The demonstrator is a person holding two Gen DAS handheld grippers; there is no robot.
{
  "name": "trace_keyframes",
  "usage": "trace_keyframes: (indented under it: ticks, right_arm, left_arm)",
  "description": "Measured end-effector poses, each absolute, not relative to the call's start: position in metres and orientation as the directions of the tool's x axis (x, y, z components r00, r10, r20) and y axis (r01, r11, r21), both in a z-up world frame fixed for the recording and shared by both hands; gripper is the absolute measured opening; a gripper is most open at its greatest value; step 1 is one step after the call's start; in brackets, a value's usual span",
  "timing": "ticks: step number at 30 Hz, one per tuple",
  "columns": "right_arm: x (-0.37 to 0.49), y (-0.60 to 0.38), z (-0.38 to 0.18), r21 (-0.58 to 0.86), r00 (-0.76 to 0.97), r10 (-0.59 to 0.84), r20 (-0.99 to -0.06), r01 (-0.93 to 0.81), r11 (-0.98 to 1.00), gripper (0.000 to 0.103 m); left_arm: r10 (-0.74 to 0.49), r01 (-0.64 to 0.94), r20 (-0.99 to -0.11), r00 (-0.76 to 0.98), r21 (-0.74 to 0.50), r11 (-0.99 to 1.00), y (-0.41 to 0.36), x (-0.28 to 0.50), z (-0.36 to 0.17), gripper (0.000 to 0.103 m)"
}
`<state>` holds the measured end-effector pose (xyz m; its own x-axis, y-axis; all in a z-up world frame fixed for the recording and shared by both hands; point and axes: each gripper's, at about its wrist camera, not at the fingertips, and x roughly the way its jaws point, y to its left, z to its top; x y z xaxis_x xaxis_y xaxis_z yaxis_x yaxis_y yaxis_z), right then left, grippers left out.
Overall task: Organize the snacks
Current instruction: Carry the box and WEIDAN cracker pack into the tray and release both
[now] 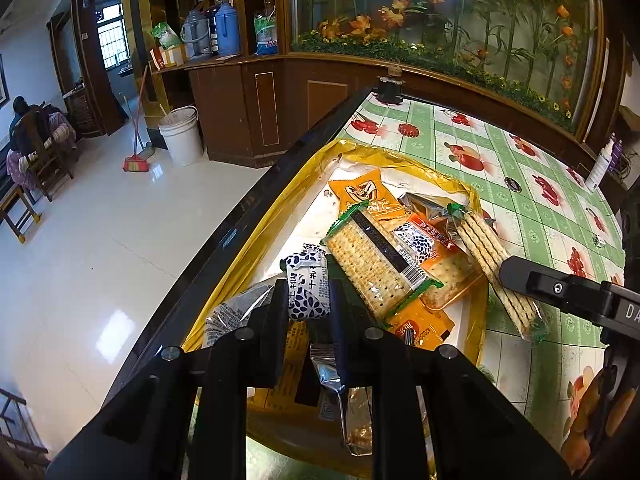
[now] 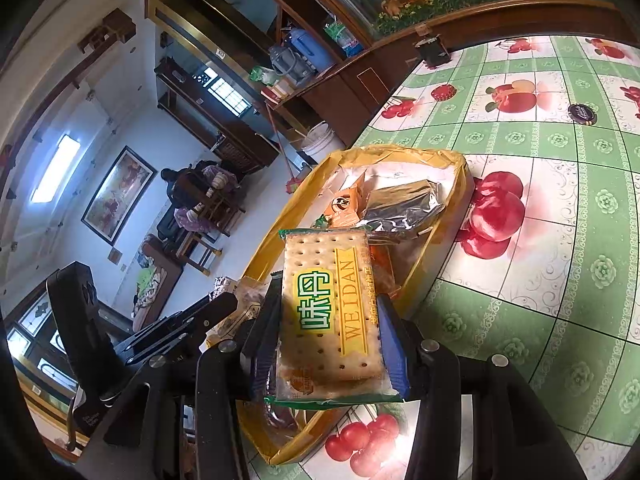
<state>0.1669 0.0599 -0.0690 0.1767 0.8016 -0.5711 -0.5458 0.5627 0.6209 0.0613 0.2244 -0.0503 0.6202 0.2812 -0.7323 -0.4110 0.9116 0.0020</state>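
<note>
A yellow-rimmed tray (image 1: 478,200) holds several snack packs: an orange pack (image 1: 362,192), a green-edged cracker pack (image 1: 372,264) and a silver foil pack (image 2: 404,204). My left gripper (image 1: 308,292) is shut on a small white packet with dark blue dots (image 1: 308,284), above the tray's near end. My right gripper (image 2: 328,320) is shut on a green "WEIDAN" cracker pack (image 2: 328,312) and holds it over the tray (image 2: 460,168). In the left wrist view this pack (image 1: 492,256) hangs edge-on over the tray's right rim.
The table has a green fruit-print cloth (image 1: 532,184) and a dark edge (image 1: 240,228) along the left. A white bottle (image 1: 600,168), a round black lid (image 2: 582,114) and a small dark holder (image 1: 390,88) stand on it. Wooden cabinets are behind.
</note>
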Motion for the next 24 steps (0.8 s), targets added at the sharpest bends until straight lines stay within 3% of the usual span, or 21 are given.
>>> trace_keyframes:
  ticks: [24]
  right_arm:
    - [0.192,0.11,-0.07,0.513,0.26,0.745,-0.614,-0.586,0.627,0.048]
  left_arm:
    - [0.221,-0.401,-0.786,0.578,-0.038,0.915,0.231,0.087,-0.073,0.017]
